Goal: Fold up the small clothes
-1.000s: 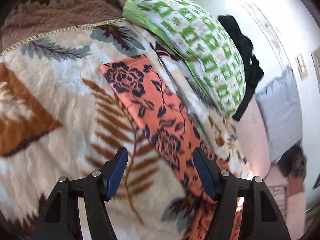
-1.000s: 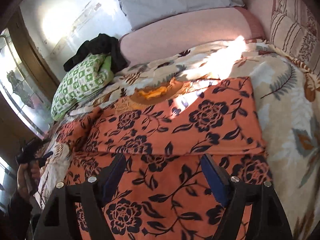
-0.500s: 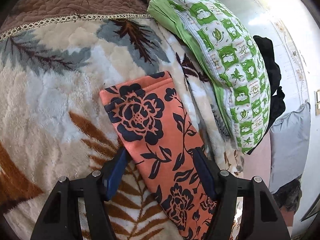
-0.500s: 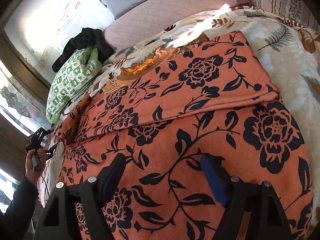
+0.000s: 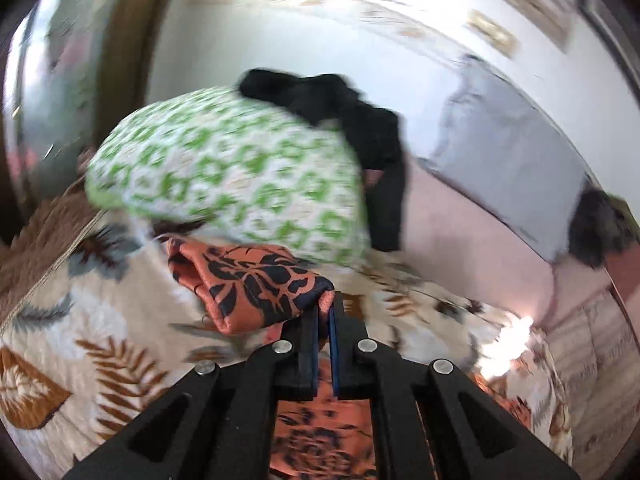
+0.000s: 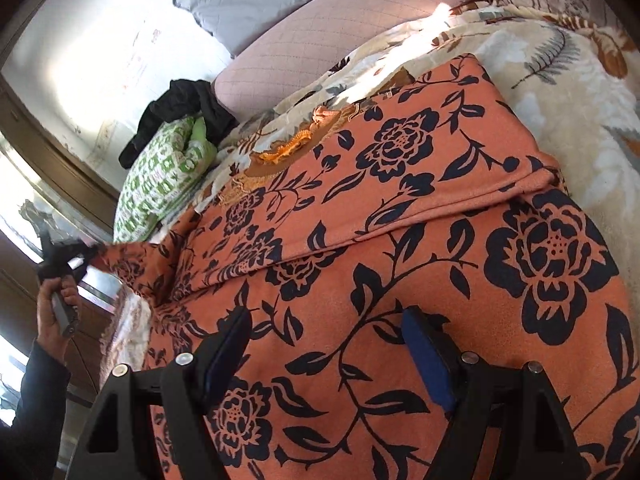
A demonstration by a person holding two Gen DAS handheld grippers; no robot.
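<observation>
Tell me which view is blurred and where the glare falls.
Left wrist view: motion-smeared across the green pillow and wall, only the left hand-held gripper crisp, sun glare on the blanket. Right wrist view: sharp, orange garment clear, wall washed out upper left.

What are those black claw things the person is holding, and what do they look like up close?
They are handheld grippers. The right gripper has a black frame of angular struts with triangular cut-outs and silver screw heads. Its two fingers carry blue pads. The left gripper is built the same way. The person's left hand comes out of a dark long sleeve.
</observation>
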